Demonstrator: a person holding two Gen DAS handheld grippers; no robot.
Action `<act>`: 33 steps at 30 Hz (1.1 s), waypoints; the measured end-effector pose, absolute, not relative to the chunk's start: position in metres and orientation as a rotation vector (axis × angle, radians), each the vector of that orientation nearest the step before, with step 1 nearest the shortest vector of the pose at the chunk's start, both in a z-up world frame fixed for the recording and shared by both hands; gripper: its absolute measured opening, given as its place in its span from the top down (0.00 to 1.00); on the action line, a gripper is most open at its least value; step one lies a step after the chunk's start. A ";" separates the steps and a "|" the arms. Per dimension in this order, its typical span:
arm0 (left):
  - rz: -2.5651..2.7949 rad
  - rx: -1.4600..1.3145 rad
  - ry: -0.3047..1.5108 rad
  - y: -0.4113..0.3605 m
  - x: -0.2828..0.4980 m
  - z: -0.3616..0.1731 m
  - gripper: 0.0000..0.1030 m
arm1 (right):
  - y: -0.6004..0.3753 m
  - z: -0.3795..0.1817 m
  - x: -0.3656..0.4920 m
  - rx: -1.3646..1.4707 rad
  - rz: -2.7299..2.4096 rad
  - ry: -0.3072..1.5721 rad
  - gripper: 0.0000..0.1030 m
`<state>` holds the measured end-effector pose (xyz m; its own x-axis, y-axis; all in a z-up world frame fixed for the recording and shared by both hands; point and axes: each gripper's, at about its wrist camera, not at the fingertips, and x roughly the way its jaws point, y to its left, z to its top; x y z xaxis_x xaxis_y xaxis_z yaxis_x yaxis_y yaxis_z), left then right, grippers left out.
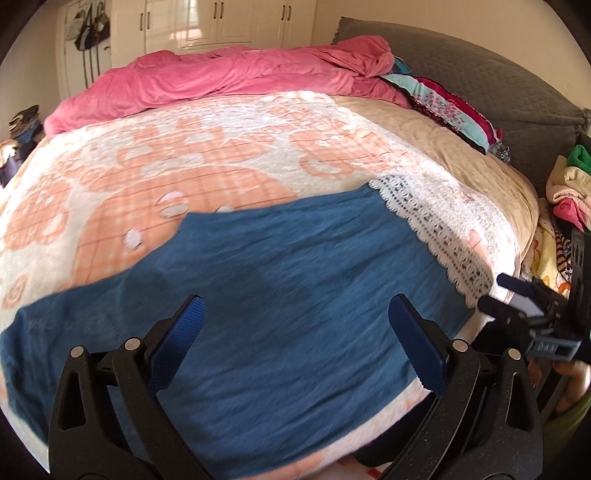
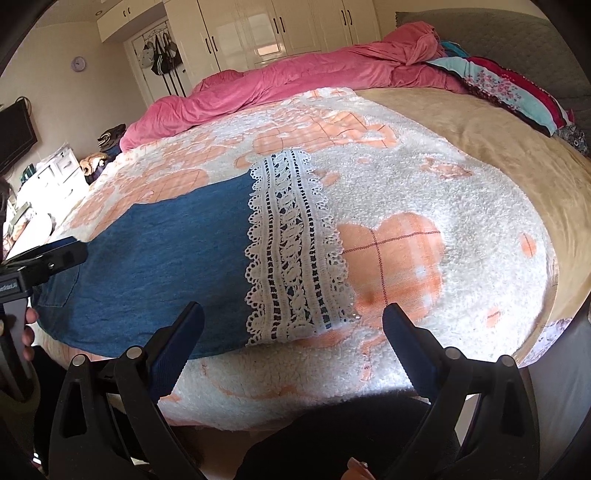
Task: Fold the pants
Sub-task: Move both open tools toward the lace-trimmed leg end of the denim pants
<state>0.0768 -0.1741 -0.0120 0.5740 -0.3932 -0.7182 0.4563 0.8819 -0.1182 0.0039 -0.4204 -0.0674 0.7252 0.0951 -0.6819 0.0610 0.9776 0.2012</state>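
Note:
Blue denim pants (image 1: 280, 280) with a white lace hem (image 1: 432, 221) lie flat across the near edge of the bed. My left gripper (image 1: 295, 321) is open and empty, hovering over the middle of the pants. My right gripper (image 2: 293, 328) is open and empty, above the lace hem (image 2: 295, 243) at the pants' (image 2: 166, 258) right end. The right gripper also shows at the right edge of the left wrist view (image 1: 517, 302). The left gripper shows at the left edge of the right wrist view (image 2: 48, 262).
The pants lie on a white and peach fleece blanket (image 1: 184, 162) over a beige bedsheet (image 2: 498, 147). A pink duvet (image 1: 221, 81) is bunched at the far side, with patterned pillows (image 1: 450, 107) against a grey headboard (image 1: 498, 92). Piled clothes (image 1: 569, 184) sit at the right. White wardrobes (image 2: 277, 29) stand behind.

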 end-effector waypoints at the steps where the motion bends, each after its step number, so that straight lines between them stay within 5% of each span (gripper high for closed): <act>1: -0.507 0.083 0.826 -0.178 0.080 -0.012 0.09 | -0.421 -0.068 0.005 0.223 0.022 0.762 0.06; 27: -0.613 0.303 0.865 -0.301 0.185 -0.024 0.09 | -0.428 -0.080 0.022 0.352 0.019 0.769 0.06; 33: -0.665 0.307 0.882 -0.313 0.196 -0.034 0.09 | -0.421 -0.079 0.023 0.331 0.032 0.755 0.13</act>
